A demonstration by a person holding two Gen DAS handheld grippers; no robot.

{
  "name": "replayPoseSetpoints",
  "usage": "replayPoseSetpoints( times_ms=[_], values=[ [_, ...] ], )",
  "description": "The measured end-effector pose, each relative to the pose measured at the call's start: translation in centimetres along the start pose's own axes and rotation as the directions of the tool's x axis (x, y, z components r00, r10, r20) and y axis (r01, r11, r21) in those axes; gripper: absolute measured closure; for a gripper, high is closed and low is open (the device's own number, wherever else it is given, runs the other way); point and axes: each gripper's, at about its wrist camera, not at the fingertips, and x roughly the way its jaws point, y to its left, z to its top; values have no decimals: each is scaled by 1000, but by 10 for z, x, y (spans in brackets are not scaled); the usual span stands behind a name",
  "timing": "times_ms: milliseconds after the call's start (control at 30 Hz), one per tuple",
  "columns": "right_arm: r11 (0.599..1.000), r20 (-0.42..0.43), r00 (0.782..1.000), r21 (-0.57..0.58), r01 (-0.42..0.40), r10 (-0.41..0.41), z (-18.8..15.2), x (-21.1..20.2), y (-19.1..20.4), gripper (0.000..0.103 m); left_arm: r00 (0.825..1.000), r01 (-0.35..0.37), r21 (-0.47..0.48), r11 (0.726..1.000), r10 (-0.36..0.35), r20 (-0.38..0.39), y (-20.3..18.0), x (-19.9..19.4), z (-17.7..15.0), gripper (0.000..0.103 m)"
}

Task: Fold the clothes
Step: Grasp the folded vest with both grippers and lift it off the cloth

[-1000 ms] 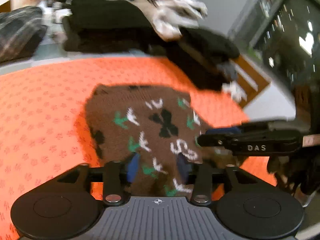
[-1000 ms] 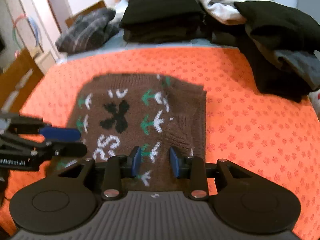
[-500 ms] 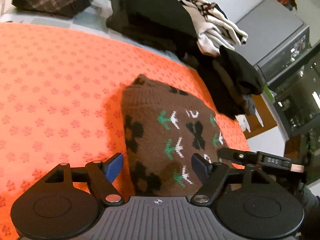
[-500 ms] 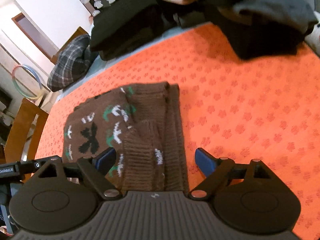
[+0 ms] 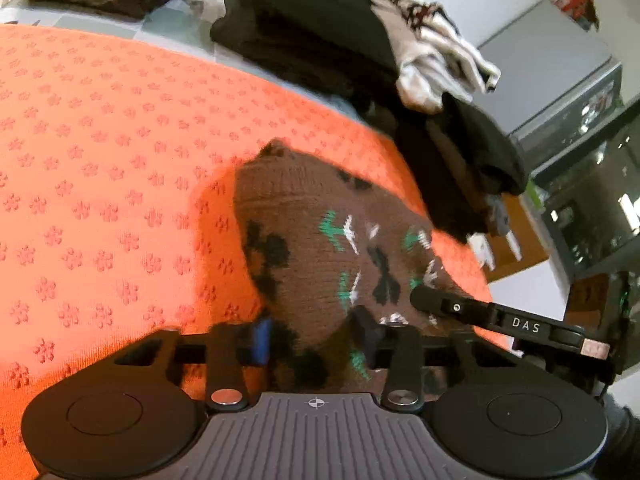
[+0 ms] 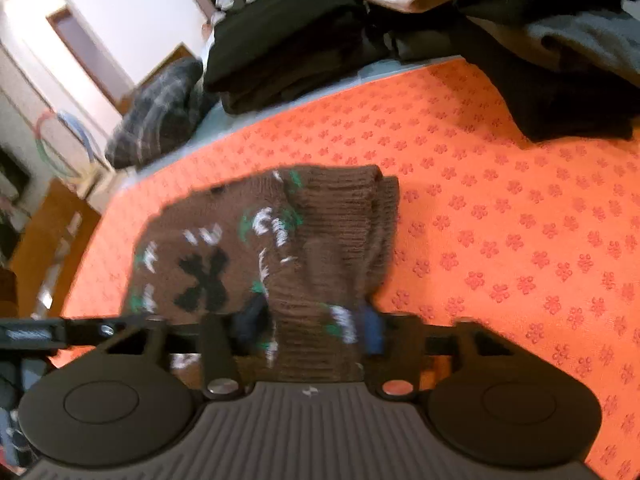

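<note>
Sweater (image 5: 320, 248), brown knit with green, white and black figures, folded into a block on the orange mat (image 5: 100, 160). Left wrist view: left gripper (image 5: 316, 338) narrowed onto the near edge, knit bunched between the jaws; right gripper's finger (image 5: 472, 310) lies across the far corner. Advice: grip all layers at once and lift both ends level, so the fold does not slide open. Right wrist view: right gripper (image 6: 310, 330) likewise narrowed around the ribbed edge (image 6: 344, 240). Whether the pads bite every layer is hidden under the knit; motion blur softens both views, and the dark piles (image 6: 288, 48) behind are cut off.
</note>
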Motion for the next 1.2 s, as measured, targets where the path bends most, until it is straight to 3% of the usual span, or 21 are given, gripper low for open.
replayPoseSetpoints(
  times_ms=[267,567,933,1200],
  values=[
    [996,87,994,-49,-68,72,38,-30,49,75,992,13,91,996,-24,125,-33,-33,27,73],
    [978,150,969,-100,-183,196,133,-16,117,75,960,-100,129,987,62,274,-24,-99,121,73],
    [925,134,915,-49,-376,380,275,106,198,74,901,-267,119,956,204,383,38,-130,275,72],
    [901,141,891,-11,-434,431,331,212,223,74,879,-337,66,939,289,380,113,-106,357,72]
  ],
)
